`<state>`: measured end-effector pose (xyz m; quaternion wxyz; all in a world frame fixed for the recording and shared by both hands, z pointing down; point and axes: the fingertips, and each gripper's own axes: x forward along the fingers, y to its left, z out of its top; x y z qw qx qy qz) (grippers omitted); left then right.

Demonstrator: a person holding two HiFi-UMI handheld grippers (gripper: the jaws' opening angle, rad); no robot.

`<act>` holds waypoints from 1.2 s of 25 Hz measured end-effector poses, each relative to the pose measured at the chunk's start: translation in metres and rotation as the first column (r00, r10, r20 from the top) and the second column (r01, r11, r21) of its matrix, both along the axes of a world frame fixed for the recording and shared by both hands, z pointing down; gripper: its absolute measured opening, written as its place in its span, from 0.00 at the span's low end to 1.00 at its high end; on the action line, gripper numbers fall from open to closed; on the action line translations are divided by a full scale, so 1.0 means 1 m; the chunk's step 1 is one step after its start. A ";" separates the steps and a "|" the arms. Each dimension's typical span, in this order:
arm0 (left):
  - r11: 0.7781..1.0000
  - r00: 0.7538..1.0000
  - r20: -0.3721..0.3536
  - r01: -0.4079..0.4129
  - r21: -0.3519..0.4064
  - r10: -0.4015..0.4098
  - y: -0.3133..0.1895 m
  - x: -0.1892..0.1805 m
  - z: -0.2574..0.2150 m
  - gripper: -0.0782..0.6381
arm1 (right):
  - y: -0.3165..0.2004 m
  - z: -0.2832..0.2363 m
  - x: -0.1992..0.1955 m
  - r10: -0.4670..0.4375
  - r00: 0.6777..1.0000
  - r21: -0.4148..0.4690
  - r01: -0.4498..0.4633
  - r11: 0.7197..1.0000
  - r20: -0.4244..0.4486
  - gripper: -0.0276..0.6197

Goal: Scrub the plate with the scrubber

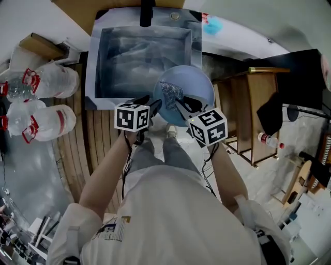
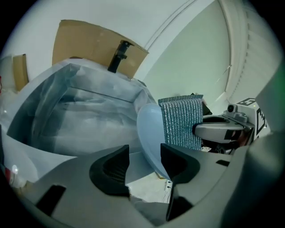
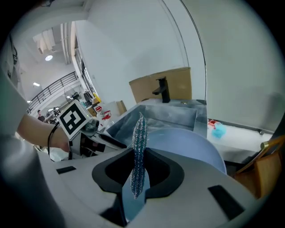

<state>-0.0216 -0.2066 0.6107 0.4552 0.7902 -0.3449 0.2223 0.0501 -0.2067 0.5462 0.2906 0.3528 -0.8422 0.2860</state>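
A pale blue plate (image 1: 196, 83) stands on edge over the near right corner of the lined sink (image 1: 98, 67). My left gripper (image 1: 151, 107) is at the plate's left rim. In the left gripper view the plate (image 2: 149, 133) passes edge-on between the jaws of this gripper (image 2: 144, 165). It lies against the right pad, with a clear gap to the left pad. My right gripper (image 1: 185, 106) is shut on a silvery mesh scrubber (image 1: 172, 96), which lies flat on the plate's face. In the right gripper view the scrubber (image 3: 139, 147) stands upright between the jaws (image 3: 139, 171).
A black faucet (image 1: 147, 13) stands at the sink's far rim, with cardboard behind it. Large water bottles (image 1: 49, 121) lie on the floor at left. A wooden cabinet (image 1: 248, 103) stands to the right. A blue object (image 1: 212, 25) sits on the counter at the back right.
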 end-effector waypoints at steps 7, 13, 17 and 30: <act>0.997 0.999 -0.032 0.024 -0.068 -0.026 0.005 0.003 0.017 0.36 | -0.004 0.033 -0.003 0.027 1.000 -0.064 -0.026 0.998 0.013 0.19; 0.998 1.000 -0.007 -0.018 -0.057 0.017 0.005 0.011 0.016 0.24 | -0.015 0.058 -0.007 -0.052 0.991 -0.047 0.046 0.998 -0.123 0.20; 0.995 0.999 -0.022 0.044 -0.094 -0.046 0.004 0.006 0.017 0.21 | -0.021 0.069 -0.010 -0.100 0.978 -0.048 0.092 0.995 -0.185 0.20; 0.997 0.999 0.031 -0.007 -0.075 0.010 0.005 0.005 0.016 0.21 | -0.082 0.073 0.019 -0.220 0.825 0.036 0.278 0.960 -0.520 0.19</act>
